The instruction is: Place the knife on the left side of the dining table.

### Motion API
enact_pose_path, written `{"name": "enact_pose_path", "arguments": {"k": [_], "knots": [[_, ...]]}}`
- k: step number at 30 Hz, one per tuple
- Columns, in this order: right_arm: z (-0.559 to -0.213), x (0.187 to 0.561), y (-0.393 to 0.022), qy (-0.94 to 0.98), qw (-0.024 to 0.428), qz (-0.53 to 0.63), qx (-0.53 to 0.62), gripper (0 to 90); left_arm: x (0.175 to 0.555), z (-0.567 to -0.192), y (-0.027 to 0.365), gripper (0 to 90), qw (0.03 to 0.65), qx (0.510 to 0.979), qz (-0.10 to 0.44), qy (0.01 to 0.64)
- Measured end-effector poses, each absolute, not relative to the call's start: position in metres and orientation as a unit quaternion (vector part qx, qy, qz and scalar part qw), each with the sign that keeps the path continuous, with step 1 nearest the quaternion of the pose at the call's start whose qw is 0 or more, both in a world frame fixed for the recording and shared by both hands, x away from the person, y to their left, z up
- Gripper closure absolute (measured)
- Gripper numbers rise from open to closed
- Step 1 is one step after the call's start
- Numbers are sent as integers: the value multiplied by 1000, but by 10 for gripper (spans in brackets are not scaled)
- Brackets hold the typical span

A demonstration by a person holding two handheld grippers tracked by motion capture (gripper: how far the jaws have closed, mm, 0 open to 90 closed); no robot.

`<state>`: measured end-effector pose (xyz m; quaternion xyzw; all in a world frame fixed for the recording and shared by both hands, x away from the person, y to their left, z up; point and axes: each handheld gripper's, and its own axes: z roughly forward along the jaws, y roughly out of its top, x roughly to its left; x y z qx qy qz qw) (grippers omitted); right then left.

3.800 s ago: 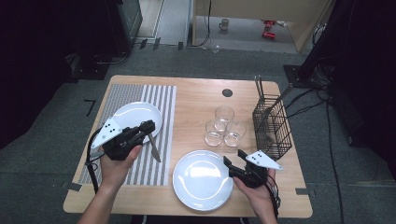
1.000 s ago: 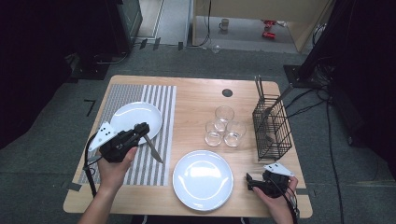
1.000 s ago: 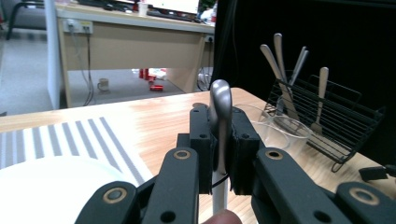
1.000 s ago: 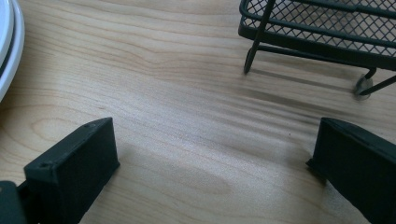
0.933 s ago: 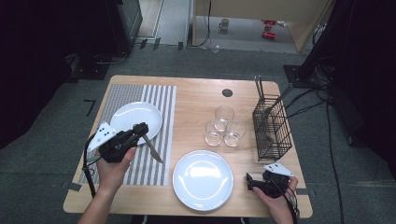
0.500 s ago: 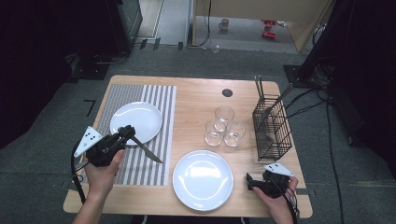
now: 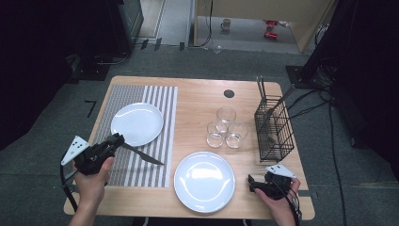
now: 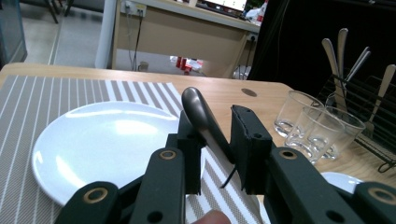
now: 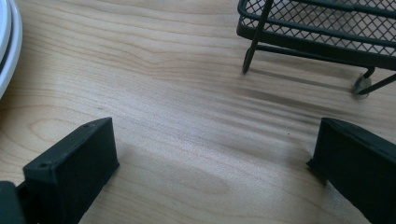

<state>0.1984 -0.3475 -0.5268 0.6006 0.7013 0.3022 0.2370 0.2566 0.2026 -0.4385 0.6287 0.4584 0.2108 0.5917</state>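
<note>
wooden table (image 7: 197, 99) items and knife (image 7: 143, 154) carry no readable writing.

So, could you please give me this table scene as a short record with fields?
left claw: jaws have just been opening; handle of slim silver table knife between them, not clamped
knife: blade over grey striped placemat, right of small white plate
right claw: open, empty, low over wooden table, beside large white plate
glasses: three clear tumblers clustered mid-table
basket: black wire basket holding cutlery, right side
</note>
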Motion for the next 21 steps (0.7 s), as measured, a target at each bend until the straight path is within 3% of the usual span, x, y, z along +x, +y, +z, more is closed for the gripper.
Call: {"name": "enact_pose_path", "arguments": {"k": [21], "knots": [[-527,199,-348,699,239,301,603,0,251,-478,238,671,600,606,190,487]]}}
